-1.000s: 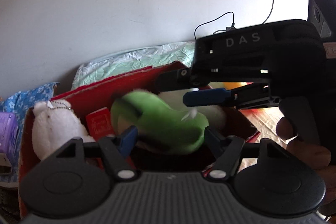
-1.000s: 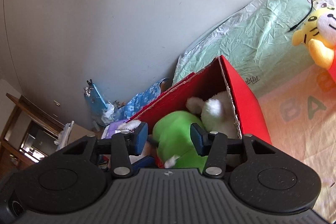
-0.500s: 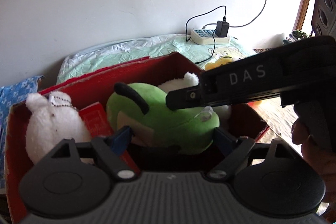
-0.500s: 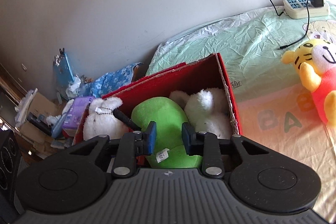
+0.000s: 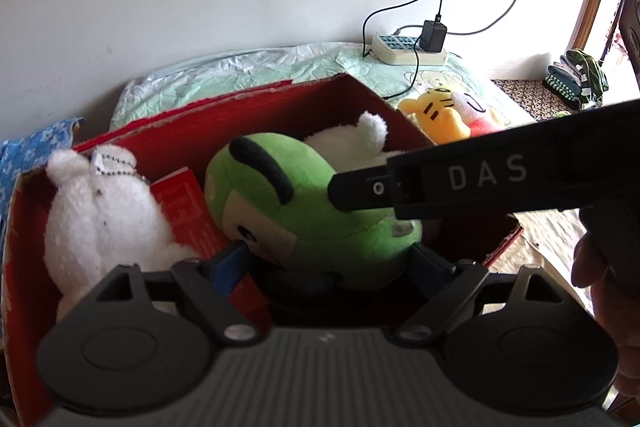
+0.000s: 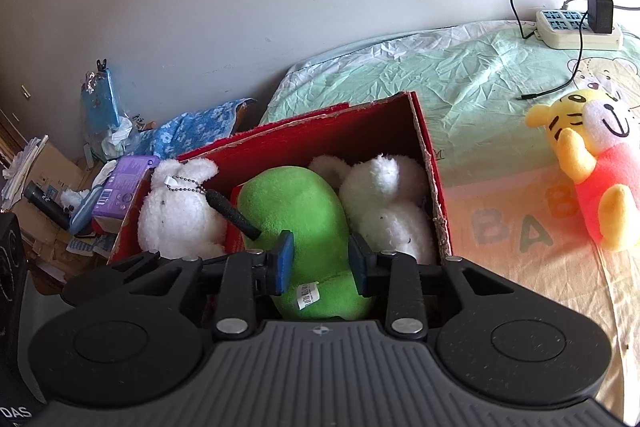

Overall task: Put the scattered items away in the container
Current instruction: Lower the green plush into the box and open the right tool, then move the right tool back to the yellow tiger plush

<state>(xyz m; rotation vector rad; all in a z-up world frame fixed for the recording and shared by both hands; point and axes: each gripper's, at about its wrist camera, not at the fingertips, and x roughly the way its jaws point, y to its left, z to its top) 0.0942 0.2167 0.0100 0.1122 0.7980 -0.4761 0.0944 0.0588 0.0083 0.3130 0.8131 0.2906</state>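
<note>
Blue fingertips of the right gripper sit spread on either side of the green plush, close by its flanks; whether they touch cannot be told. The left gripper is spread wide below the same toy. That plush, bright green with a black antenna and a white tag, lies in the red box, wedged between a white bunny and a second white plush, leaving little free room. Its long axis runs from the near edge toward the back wall. A yellow tiger lies out on the mat, right of the box.
</note>
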